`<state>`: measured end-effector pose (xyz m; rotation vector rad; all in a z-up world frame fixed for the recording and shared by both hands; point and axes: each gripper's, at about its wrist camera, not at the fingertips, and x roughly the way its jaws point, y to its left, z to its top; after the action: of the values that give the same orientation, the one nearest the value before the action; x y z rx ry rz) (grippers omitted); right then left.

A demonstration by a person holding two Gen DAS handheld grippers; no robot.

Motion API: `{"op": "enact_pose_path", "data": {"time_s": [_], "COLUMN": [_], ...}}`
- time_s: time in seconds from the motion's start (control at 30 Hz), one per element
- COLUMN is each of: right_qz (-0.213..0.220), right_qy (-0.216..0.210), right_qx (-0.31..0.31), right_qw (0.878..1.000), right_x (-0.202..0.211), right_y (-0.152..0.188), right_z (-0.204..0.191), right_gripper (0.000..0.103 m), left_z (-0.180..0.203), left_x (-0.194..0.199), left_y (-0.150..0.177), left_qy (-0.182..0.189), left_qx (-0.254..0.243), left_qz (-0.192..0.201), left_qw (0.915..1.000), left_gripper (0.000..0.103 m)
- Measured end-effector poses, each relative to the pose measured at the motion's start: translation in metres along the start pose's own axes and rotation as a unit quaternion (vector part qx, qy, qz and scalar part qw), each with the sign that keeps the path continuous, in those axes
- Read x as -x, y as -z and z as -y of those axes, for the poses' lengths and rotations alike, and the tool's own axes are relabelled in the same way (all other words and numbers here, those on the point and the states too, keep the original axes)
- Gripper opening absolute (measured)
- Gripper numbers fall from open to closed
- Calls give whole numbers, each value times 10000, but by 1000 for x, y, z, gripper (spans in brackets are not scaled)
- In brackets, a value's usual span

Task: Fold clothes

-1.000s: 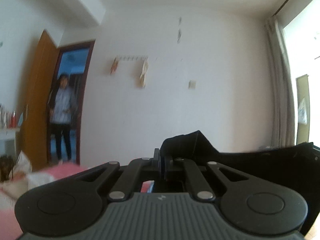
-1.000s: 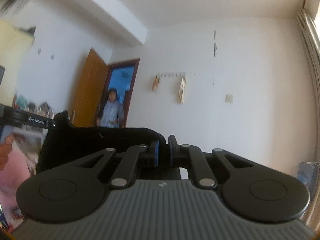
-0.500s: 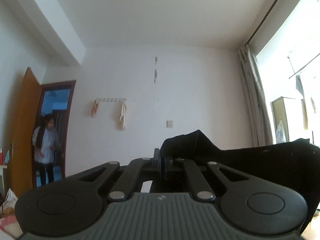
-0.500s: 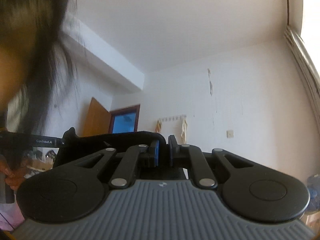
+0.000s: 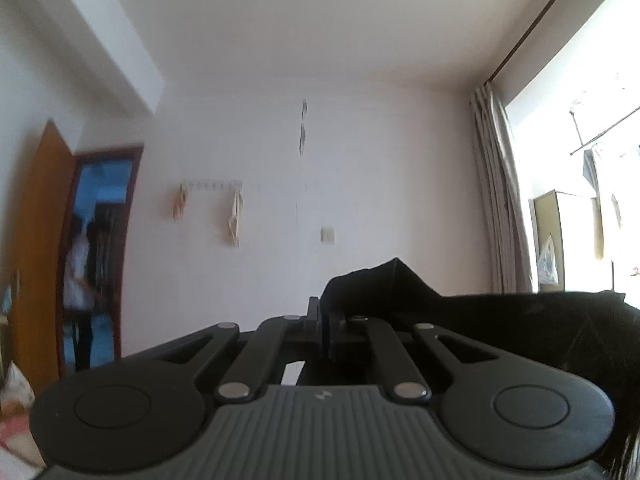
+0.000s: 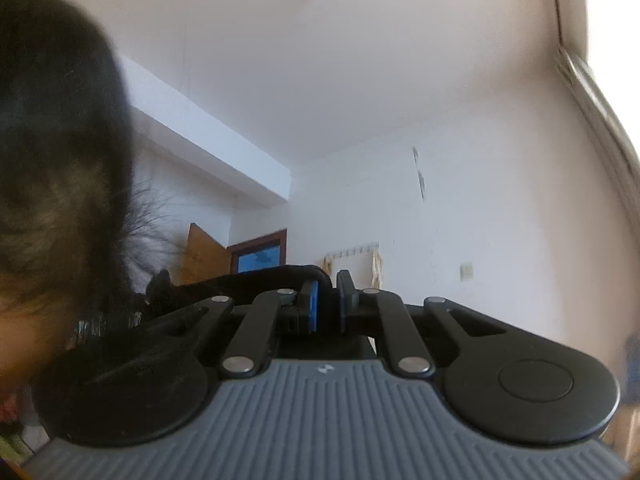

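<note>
A black garment (image 5: 500, 316) is held up in the air between both grippers. My left gripper (image 5: 325, 316) is shut on one edge of it, and the cloth bunches above the fingertips and stretches away to the right. In the right wrist view my right gripper (image 6: 328, 302) is shut on the black garment (image 6: 240, 284), whose edge runs off to the left. Both cameras tilt up toward the wall and ceiling, so the lower part of the garment is hidden.
The holder's dark hair (image 6: 52, 152) fills the left of the right wrist view. A person (image 5: 80, 276) stands in the far doorway (image 5: 100, 256) beside an orange door (image 5: 40, 256). A curtain (image 5: 500, 200) and bright window are on the right. Pink bedding (image 5: 12, 432) shows low left.
Both grippers have risen and tilted upward with the garment, so more ceiling shows. The holder's hair has come into the right wrist view. The person in the doorway has turned.
</note>
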<state>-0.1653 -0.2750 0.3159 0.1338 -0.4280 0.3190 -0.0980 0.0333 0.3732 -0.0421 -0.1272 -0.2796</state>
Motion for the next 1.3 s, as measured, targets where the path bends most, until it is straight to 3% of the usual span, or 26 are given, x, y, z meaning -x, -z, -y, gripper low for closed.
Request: {"op": "enact_pose_path", "data": {"time_s": [0.2, 0.4, 0.57, 0.87, 1.07, 1.17, 1.3], "right_qz": [-790, -1711, -2494, -3383, -4022, -4462, -5002], "right_qy": [288, 897, 1196, 1593, 1700, 1680, 1636], "right_qx": [-121, 491, 689, 895, 915, 814, 674], "right_qw": [9964, 9799, 9585, 9231, 8949, 8752, 8476], "right_x": [-30, -68, -93, -146, -159, -164, -177], "right_y": [43, 121, 202, 304, 377, 414, 469], "right_z": [26, 52, 62, 116, 143, 154, 177], "right_gripper": [8, 8, 8, 8, 8, 8, 8], "left_z": [-7, -9, -5, 15, 17, 19, 11], "left_x": [-57, -140, -195, -279, -330, -356, -373], "left_y": [57, 146, 212, 319, 391, 427, 463], "left_qy": [-275, -543, -655, -616, -743, -806, -741], "left_qx": [-75, -419, -883, -1522, -1794, -1927, -1745], "left_qz": [-900, -2031, -2455, -3072, -3645, -3925, -4359], "left_qw": [9955, 9767, 9631, 9374, 9107, 8957, 8798], "left_gripper": [4, 4, 4, 4, 4, 5, 14]}}
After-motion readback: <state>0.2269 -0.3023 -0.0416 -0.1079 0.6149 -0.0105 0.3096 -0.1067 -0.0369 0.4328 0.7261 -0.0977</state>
